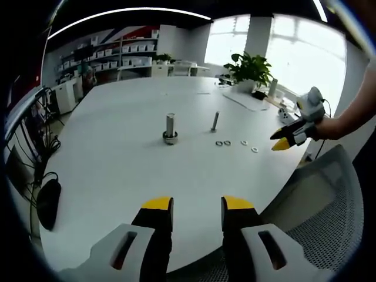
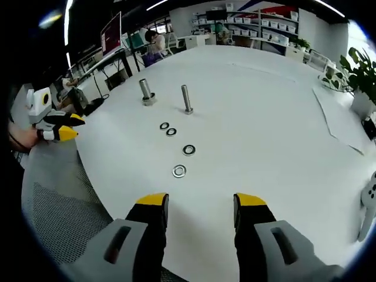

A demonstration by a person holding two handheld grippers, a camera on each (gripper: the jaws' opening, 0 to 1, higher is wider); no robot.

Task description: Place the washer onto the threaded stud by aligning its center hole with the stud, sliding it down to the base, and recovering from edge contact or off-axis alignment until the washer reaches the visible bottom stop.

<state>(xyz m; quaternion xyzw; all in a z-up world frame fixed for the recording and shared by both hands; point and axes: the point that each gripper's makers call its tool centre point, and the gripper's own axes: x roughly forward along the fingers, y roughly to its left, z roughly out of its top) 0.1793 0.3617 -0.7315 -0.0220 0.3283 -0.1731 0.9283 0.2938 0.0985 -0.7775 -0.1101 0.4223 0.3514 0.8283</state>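
Two upright studs stand on the white table [image 1: 117, 164]: a thick one with a nut at its base [image 1: 170, 128] [image 2: 145, 91] and a thin threaded stud [image 1: 215, 121] [image 2: 187, 98]. Several washers lie flat in a loose row near the thin stud [image 1: 227, 143]; the nearest washer [image 2: 179, 171] lies ahead of my right gripper [image 2: 201, 202]. Its jaws are open and hold nothing. My left gripper [image 1: 197, 205] is open too, low over the table's near edge, well short of the studs. Each gripper also appears in the other's view, the right gripper [image 1: 281, 141] and the left gripper [image 2: 64, 126].
A grey mesh chair back [image 1: 329, 205] [image 2: 53, 217] sits at the table's edge between the grippers. A potted plant [image 1: 249, 70] and a sheet of paper [image 2: 343, 114] are at the far side. Shelves with bins [image 1: 126, 53] line the back wall.
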